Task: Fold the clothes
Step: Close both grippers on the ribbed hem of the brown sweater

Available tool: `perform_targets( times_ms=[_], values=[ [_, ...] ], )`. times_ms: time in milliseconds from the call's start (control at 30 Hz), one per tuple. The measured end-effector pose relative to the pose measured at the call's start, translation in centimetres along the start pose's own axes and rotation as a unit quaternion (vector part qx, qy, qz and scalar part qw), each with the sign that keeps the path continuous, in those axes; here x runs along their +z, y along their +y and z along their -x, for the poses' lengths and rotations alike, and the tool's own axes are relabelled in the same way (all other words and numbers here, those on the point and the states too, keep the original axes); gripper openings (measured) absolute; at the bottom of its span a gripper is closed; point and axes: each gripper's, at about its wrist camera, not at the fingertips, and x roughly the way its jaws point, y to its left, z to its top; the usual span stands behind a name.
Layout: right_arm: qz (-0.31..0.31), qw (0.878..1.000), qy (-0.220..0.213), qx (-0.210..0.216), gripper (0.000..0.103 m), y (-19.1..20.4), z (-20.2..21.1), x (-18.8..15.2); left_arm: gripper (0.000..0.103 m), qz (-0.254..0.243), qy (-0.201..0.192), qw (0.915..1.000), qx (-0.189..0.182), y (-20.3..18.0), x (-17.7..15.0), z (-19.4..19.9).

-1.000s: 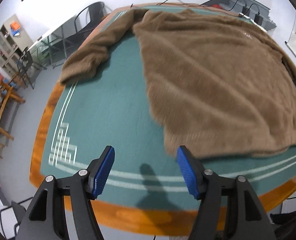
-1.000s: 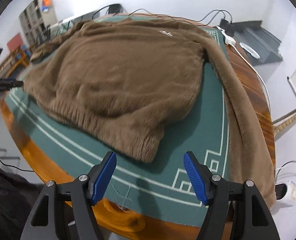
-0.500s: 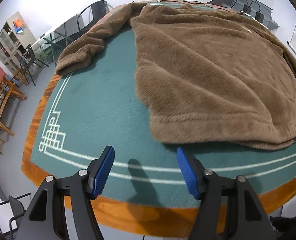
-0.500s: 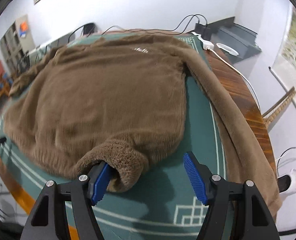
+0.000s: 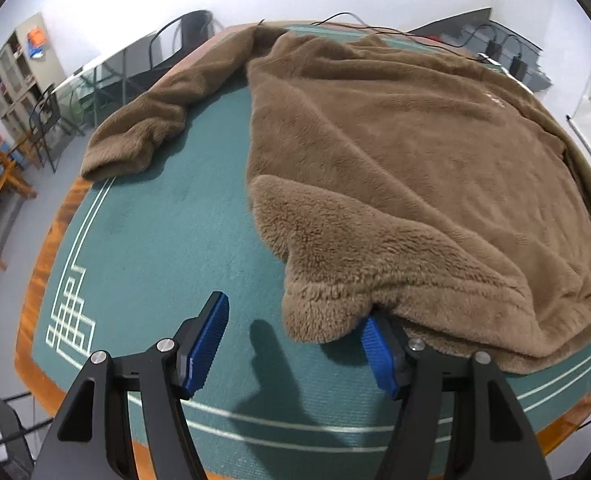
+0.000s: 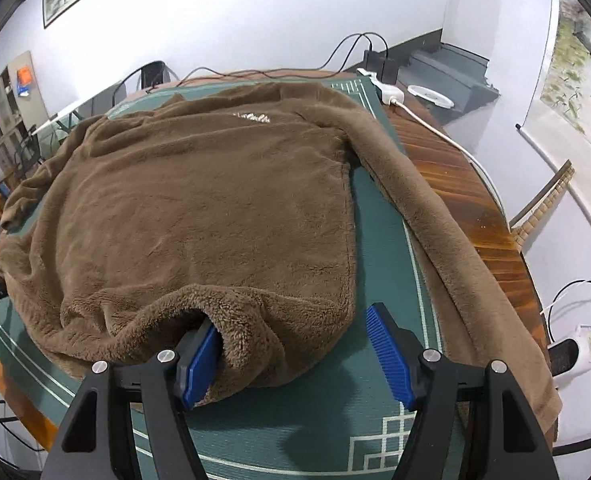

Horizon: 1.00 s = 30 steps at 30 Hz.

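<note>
A wooden table [image 6: 467, 184] under a green patterned mat [image 5: 155, 240] is filling both views, and a brown fleece sweatshirt [image 6: 199, 208] is lying spread across the mat, chest side up with small white lettering near the collar at the upper middle of the right wrist view. Its one sleeve [image 6: 455, 248] is running down the right side of that frame toward the table edge; the other sleeve [image 5: 143, 128] is lying out in the upper left of the left wrist view.

The bottom hem is bunching up at both near corners. The left gripper [image 5: 295, 340] is standing wide open at the lower centre of its frame, its right-hand finger slipping under the lifted hem corner [image 5: 327, 312], nothing pinched. The right gripper [image 6: 295, 344] is likewise wide open, its left-hand finger tucked inside the hem opening [image 6: 231, 320], fabric draping over it.

By my judgement the step in hand is taking hold of the two hem corners. The next move is calling for both grippers to be closing on the thick pile, catching both layers, then lifting together toward the collar.
</note>
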Motion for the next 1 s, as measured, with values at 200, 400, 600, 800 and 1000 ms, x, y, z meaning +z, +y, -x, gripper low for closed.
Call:
perform_targets(
  times_ms=[200, 400, 600, 800, 1000],
  values=[
    [0.053, 0.998, 0.009, 0.016, 0.071, 2.8, -0.6, -0.7, 0.069, -0.007, -0.003, 0.9994, -0.032, -1.0, 0.6, -0.7],
    [0.029, 0.999, 0.01, 0.028, 0.031, 1.8, -0.5, 0.1, 0.033, 0.01, -0.006, 0.9983, -0.058, -0.3, 1.7, -0.8],
    [-0.019, 0.999, 0.003, 0.026, 0.029, -0.7, -0.1, 0.7, 0.031, 0.028, -0.011, 0.9967, -0.076, 0.3, 2.8, -0.8],
    [-0.052, 0.998, 0.013, 0.017, 0.029, -2.3, -1.1, 1.3, 0.034, 0.038, -0.027, 0.9972, -0.058, 0.6, 4.9, -0.7],
    [-0.055, 0.998, 0.022, 0.018, 0.029, -2.3, -2.0, 1.8, 0.037, -0.005, -0.021, 0.9985, -0.049, -0.9, 6.3, -1.5]
  ],
)
